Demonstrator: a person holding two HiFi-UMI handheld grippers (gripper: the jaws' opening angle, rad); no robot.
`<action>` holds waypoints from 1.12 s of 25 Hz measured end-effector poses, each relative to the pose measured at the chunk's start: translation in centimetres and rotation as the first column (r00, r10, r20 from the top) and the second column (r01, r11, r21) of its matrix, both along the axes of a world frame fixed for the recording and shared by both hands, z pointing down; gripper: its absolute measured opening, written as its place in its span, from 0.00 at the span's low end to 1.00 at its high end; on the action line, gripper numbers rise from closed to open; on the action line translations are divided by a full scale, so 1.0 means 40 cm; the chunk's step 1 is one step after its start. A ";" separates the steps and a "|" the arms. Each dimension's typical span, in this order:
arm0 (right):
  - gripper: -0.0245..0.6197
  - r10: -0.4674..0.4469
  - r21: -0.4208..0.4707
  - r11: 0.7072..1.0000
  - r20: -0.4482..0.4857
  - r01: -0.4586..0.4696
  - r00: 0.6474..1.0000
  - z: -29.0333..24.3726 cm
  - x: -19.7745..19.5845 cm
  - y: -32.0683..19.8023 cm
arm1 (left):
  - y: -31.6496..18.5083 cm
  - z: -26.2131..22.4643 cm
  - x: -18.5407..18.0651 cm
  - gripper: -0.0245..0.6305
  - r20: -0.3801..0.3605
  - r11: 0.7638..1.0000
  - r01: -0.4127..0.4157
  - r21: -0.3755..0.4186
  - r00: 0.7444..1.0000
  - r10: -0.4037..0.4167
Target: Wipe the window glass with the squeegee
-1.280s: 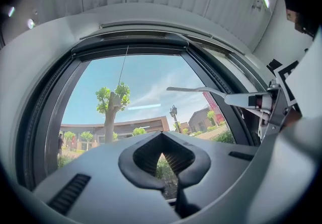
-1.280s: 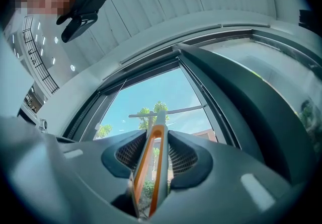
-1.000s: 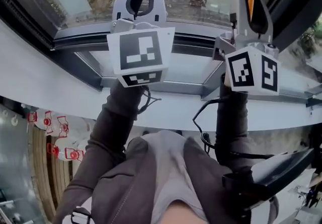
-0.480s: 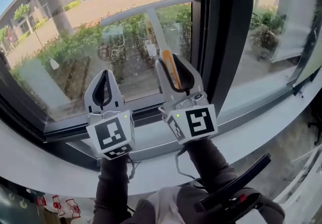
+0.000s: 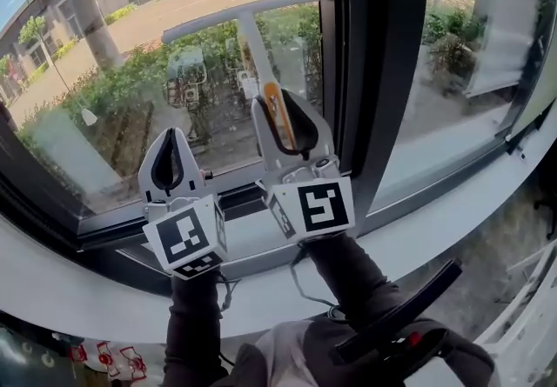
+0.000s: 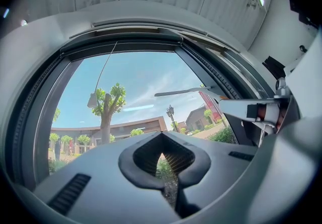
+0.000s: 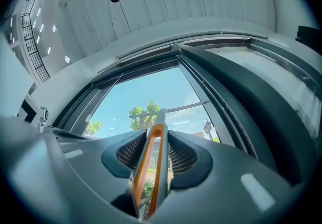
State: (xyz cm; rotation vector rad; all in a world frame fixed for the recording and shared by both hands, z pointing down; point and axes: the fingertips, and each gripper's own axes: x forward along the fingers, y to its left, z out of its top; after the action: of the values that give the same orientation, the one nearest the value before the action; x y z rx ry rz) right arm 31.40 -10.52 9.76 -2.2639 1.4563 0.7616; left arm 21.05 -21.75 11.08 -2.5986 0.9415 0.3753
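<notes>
Two grippers, one in each of the person's hands, are pointing up at the window. The left gripper (image 5: 167, 163) is riding lower and to the left, its jaws pressed together at the tips and gripping nothing, with only a small hollow between the pads, as the left gripper view (image 6: 162, 135) is showing. The right gripper (image 5: 283, 120) is sitting higher and just beside it, its jaws clamping the grey-and-orange handle of the one squeegee (image 5: 261, 55); in the right gripper view (image 7: 160, 132) that handle is running straight up between the two ribbed pads. The squeegee (image 7: 153, 167) is standing nearly upright in a T shape, its pale crossbar lying across the upper part of the left pane (image 5: 113, 98) with one end reaching close to the dark upright post (image 5: 365, 72). Whether the blade is touching the glass cannot be told. Two panes are showing, the left one and the right pane (image 5: 470, 29), with the one post dividing them. Two marker cubes, one per gripper, are facing the head camera. One white sill (image 5: 78, 294) is curving along below the frame. Two dark sleeves (image 5: 191, 324) are reaching up from below into the grippers.
</notes>
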 end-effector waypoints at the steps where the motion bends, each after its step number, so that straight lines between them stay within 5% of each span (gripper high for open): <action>1: 0.24 -0.003 0.002 1.000 0.001 0.003 1.000 -0.001 -0.001 0.000 | -0.001 0.002 -0.003 0.04 0.000 1.000 0.001 -0.003 1.000 -0.001; 28: 0.24 -0.002 -0.059 0.998 0.041 0.004 0.999 0.104 -0.011 0.017 | 0.034 0.045 -0.055 0.04 -0.001 1.000 -0.002 -0.021 1.000 0.002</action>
State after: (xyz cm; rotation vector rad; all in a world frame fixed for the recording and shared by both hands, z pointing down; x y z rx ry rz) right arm 30.94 -9.84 13.91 -2.3065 1.4824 0.6756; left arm 18.86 -20.41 12.87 -2.6186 0.9476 0.3700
